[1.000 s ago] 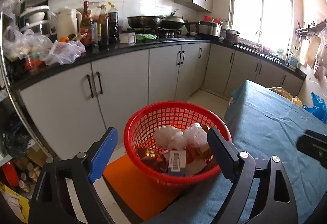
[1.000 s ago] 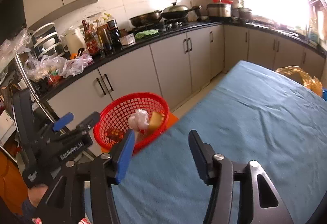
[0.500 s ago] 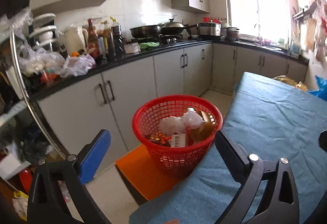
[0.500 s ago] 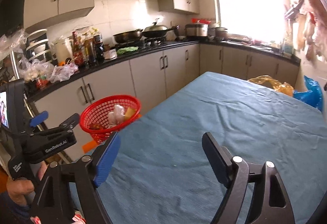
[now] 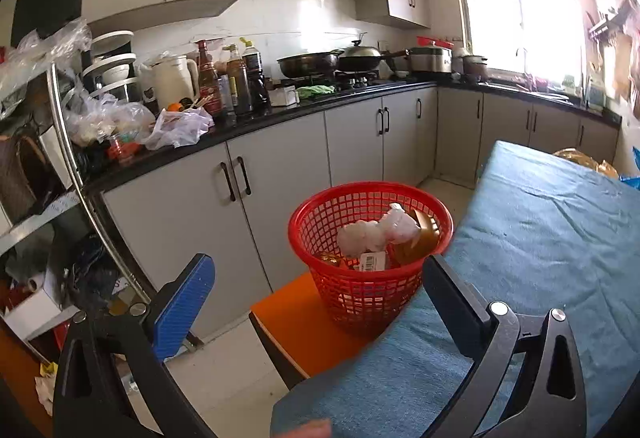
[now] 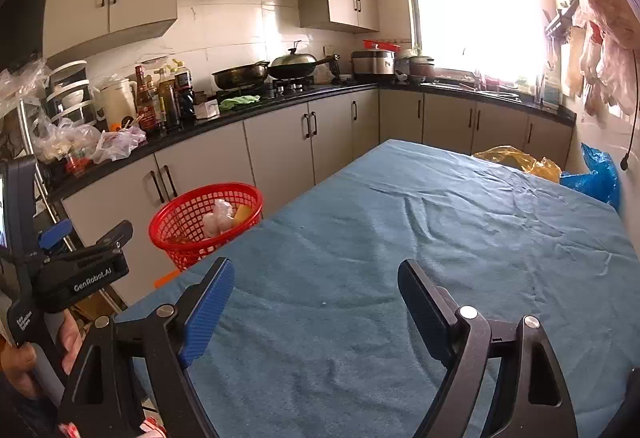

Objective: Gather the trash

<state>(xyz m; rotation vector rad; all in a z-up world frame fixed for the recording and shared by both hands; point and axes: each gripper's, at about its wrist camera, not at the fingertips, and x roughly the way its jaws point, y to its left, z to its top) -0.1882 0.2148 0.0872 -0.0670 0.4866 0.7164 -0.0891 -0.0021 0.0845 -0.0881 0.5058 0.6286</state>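
Beside blue-clothed table [image 6: 400, 238], red plastic mesh basket [image 5: 370, 250] sits on orange stool [image 5: 296, 314], within my reach for drops. White crumpled tissue and wrappers [image 5: 376, 236] lie inside it. Left tool [image 5: 316, 302] and right tool [image 6: 316, 314] both just opened wide, nothing between jaws. I judge cloth cleared, collecting nearly done.

I count one red basket [image 5: 370, 238] at centre frame on one orange stool [image 5: 304, 322], holding one white crumpled wad [image 5: 376, 234] and one brown packet [image 5: 420, 238]. One blue-covered table [image 6: 400, 238] fills the right. Two pans [image 6: 272, 72] sit upper centre, one yellow bag [image 6: 516, 160] and one blue bag [image 6: 596, 178] at right. Two grippers: left gripper [image 5: 320, 290], right gripper [image 6: 316, 302].
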